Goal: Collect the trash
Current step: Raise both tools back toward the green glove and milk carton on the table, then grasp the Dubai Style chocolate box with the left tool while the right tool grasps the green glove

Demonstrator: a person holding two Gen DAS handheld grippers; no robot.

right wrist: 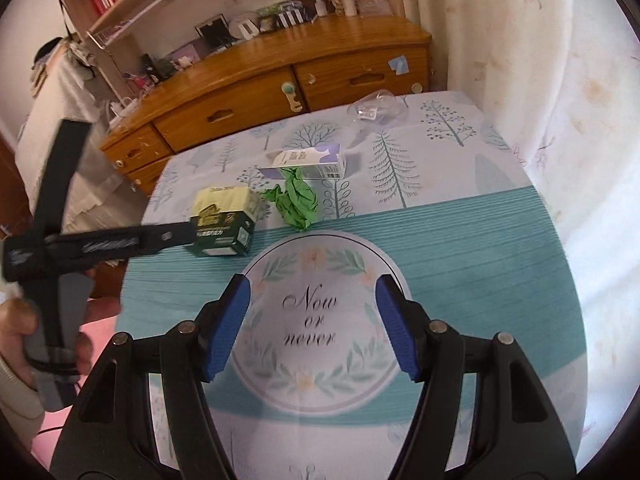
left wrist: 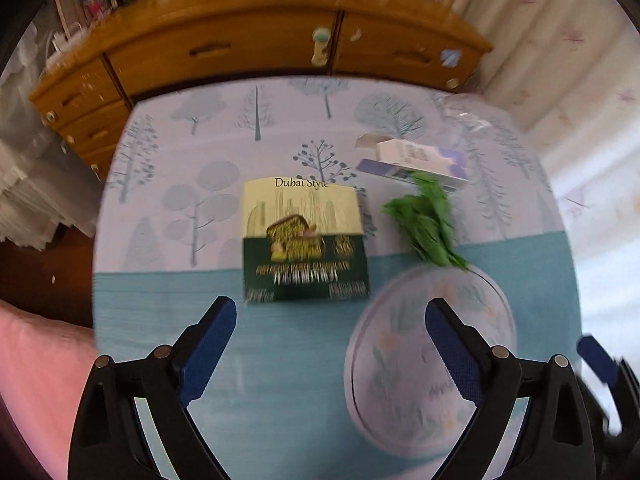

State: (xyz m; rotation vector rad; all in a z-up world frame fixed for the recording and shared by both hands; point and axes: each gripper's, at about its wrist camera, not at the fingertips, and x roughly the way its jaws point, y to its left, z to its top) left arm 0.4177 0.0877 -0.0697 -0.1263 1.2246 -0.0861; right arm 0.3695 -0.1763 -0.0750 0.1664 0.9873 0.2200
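Note:
A green and cream "Dubai Style" box (left wrist: 304,242) lies on the table just ahead of my left gripper (left wrist: 330,322), which is open and empty. It also shows in the right wrist view (right wrist: 224,226). A crumpled green paper (left wrist: 430,222) (right wrist: 296,202) lies to its right. A white and purple carton (left wrist: 416,162) (right wrist: 306,162) lies behind the paper. A clear plastic wrapper (right wrist: 374,110) lies at the table's far edge. My right gripper (right wrist: 312,312) is open and empty above the round "Now or never" print (right wrist: 316,320).
The table has a tree-patterned cloth (left wrist: 192,184) with a teal band. A wooden dresser (left wrist: 260,48) stands behind it. Curtains (right wrist: 520,60) hang on the right. The left gripper's body (right wrist: 100,246) reaches in from the left of the right wrist view.

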